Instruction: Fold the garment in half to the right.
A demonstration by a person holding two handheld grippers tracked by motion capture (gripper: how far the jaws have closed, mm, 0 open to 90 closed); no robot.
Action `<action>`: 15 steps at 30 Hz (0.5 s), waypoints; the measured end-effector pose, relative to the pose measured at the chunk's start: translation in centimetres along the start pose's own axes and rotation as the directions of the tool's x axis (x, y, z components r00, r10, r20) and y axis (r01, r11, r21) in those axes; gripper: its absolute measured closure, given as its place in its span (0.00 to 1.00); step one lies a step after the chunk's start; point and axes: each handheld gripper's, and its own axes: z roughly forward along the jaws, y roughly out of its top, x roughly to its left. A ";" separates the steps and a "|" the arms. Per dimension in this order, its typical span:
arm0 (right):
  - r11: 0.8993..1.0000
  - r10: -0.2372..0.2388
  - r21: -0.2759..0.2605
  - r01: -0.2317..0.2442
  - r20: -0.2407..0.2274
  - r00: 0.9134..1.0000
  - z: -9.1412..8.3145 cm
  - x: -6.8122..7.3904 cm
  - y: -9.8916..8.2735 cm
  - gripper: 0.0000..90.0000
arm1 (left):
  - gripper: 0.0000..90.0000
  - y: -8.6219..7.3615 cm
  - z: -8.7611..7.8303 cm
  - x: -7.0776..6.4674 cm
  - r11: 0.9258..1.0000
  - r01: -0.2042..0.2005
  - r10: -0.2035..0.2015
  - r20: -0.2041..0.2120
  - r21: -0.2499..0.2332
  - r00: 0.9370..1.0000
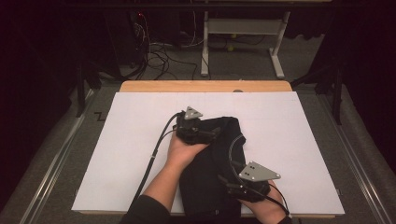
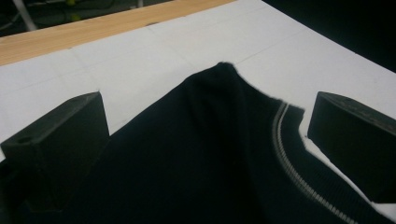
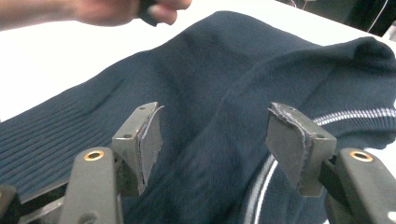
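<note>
Both grippers' jaws apart over dark sweater (image 1: 212,158) | white board (image 1: 289,140) (wooden table edge (image 1: 205,86)) | grey floor (image 1: 355,126)

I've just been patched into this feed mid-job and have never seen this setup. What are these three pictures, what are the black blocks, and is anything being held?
No robot here: a person holds a hand-operated two-jaw gripper in each hand. The high view looks down on a white board covering a wooden table. The left gripper and right gripper both sit over a folded dark knit garment with a pale stripe. The other two pictures come from cameras riding on each gripper; the blocks are their own jaws. Both grippers stand open, the garment lying between the jaws, nothing clamped.
</note>
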 end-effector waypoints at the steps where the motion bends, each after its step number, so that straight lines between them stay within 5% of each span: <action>1: 1.000 -0.008 0.006 0.008 0.002 1.000 0.4 0.1 0.3 0.42 | 0.00 -0.8 -0.7 0.5 1.000 0.005 -0.005 -0.010 0.000 1.000; 8: 0.993 -0.052 0.109 0.048 0.033 0.998 3.0 0.3 1.8 0.63 | 0.00 -5.0 -5.4 3.0 0.999 0.029 -0.030 -0.047 -0.023 0.998; 15: 0.979 -0.060 0.196 0.053 0.030 0.998 4.1 0.1 1.8 0.97 | 0.00 -8.9 -10.7 5.5 0.998 0.050 -0.052 -0.093 -0.023 0.994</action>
